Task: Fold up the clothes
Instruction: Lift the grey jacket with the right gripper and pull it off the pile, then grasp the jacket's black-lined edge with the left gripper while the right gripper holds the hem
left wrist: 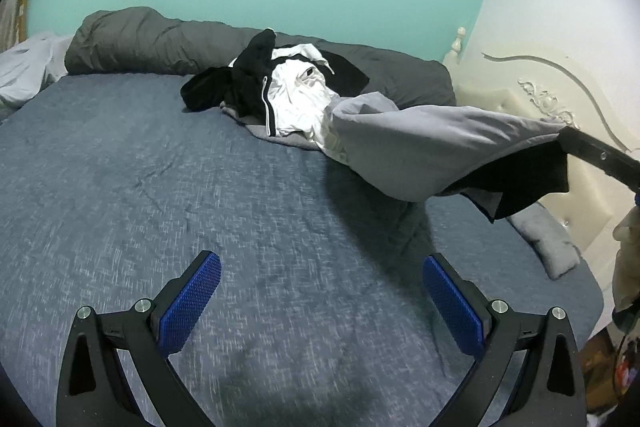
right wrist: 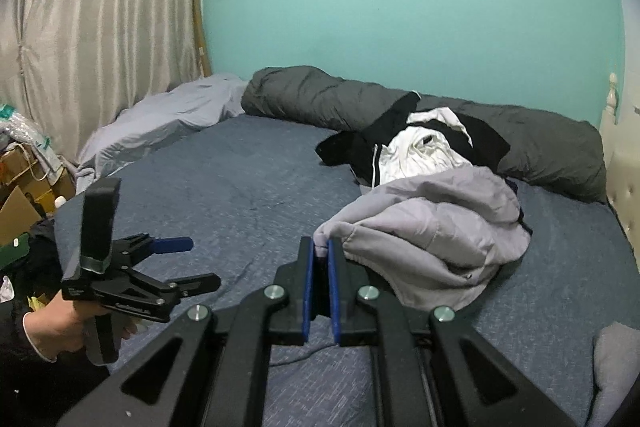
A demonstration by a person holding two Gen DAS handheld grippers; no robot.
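Grey garment (right wrist: 432, 227), pinched at one edge between the closed pads of the right gripper (right wrist: 321, 251) and lifted off the bed (right wrist: 240, 163); its far end trails back to the clothes pile (right wrist: 416, 143) against the dark rolled duvet (right wrist: 320, 95). In the left wrist view the garment (left wrist: 440, 143) hangs as a sagging sheet at right, with a black lining or second layer under it. Left gripper (left wrist: 322, 293): jaws wide apart, nothing between them, hovering over bare sheet at near left.

Step in hand, by judgement: drawing one garment clear of the pile for spreading. The next move calls for the free gripper to take a second edge so the cloth can be laid flat.

Unclear: the garment's type, its sleeves or legs, and whether the black layer belongs to it. A small grey item (left wrist: 556, 247) at far right is cut off in the right wrist view.
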